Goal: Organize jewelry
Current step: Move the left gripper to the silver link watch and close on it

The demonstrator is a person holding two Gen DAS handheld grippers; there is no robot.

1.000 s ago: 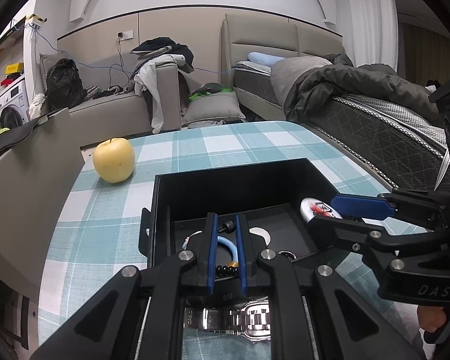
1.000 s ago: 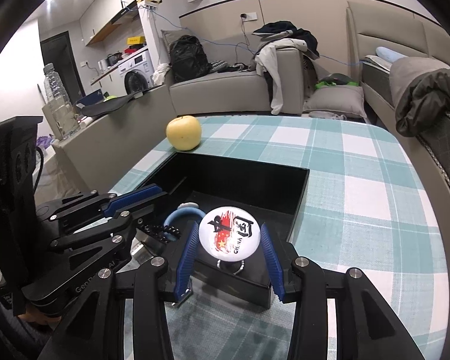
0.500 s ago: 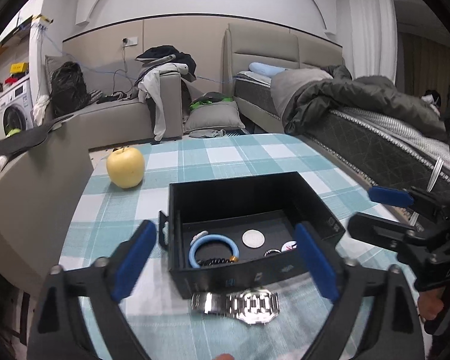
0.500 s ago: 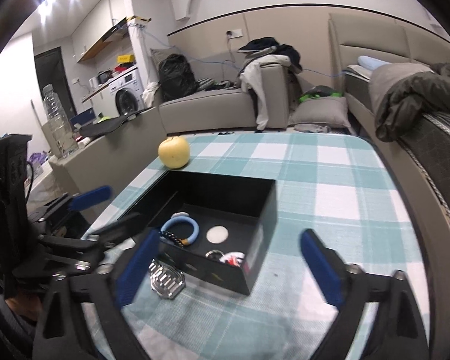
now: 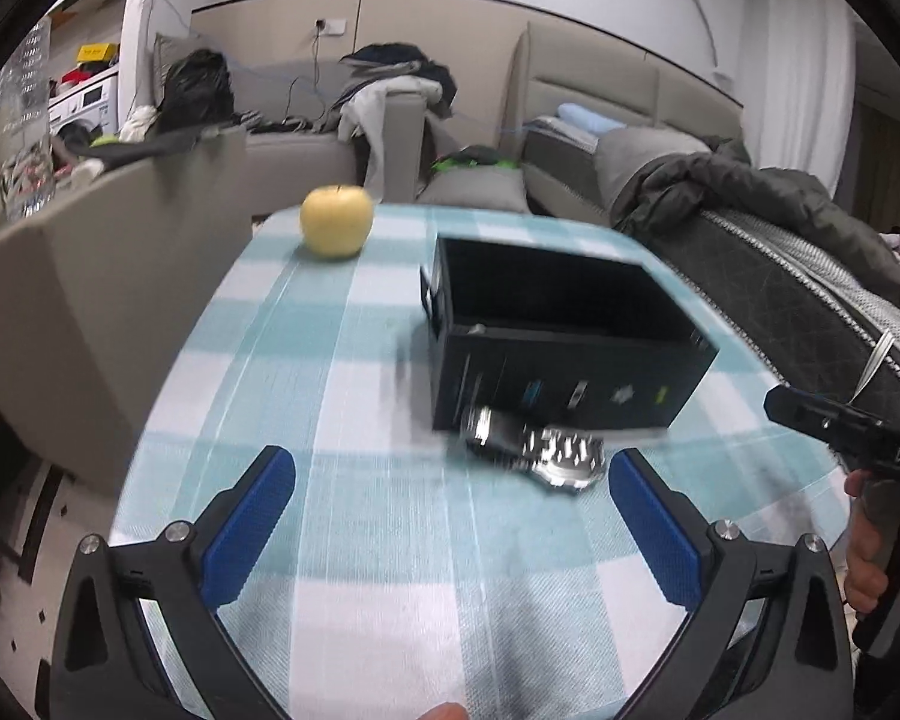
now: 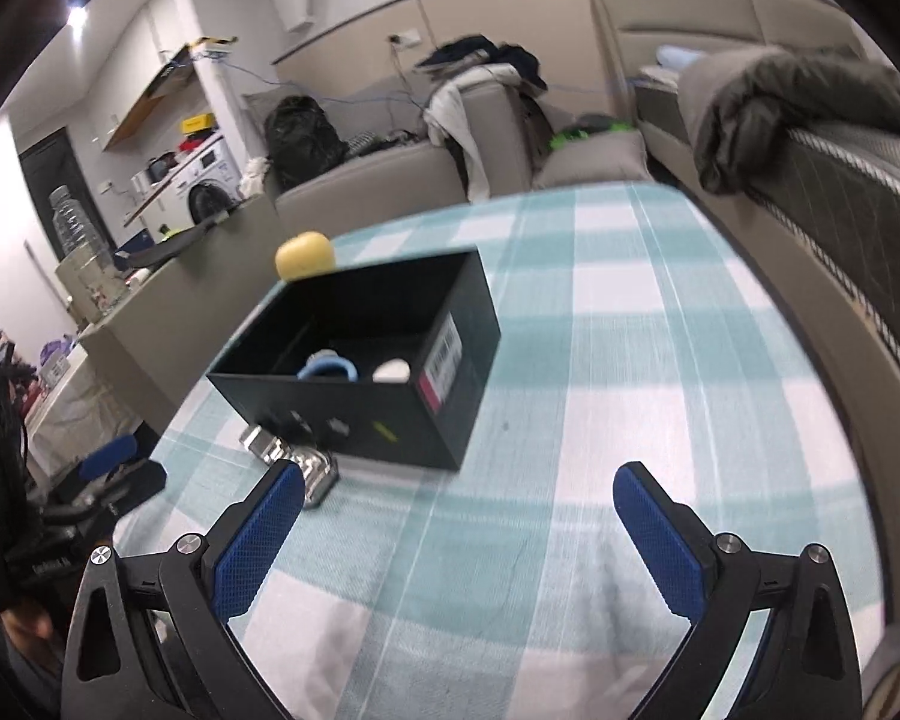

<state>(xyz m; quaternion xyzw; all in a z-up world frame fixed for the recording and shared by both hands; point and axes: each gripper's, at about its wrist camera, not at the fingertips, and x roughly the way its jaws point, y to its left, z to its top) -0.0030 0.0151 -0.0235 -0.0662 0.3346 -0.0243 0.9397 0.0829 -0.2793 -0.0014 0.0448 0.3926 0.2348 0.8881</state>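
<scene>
A black open box [image 5: 564,354] stands on the checked tablecloth; it also shows in the right wrist view [image 6: 390,372]. Inside it lie a blue bracelet [image 6: 328,367] and a white round piece [image 6: 392,369]. A silver metal watch [image 5: 534,450] lies on the cloth against the box's near side, seen too in the right wrist view [image 6: 297,459]. My left gripper [image 5: 450,531] is open and empty, pulled back from the watch. My right gripper [image 6: 456,540] is open and empty, back from the box.
A yellow apple [image 5: 336,219] sits at the table's far edge, left of the box. Sofas, clothes and a bed surround the table. The right gripper shows at the left view's right edge [image 5: 840,429]. The table's left edge [image 5: 150,420] drops to the floor.
Both grippers released the bracelet and the round badge into the box, opened wide, and pulled back and lower. The views now look at the box's side.
</scene>
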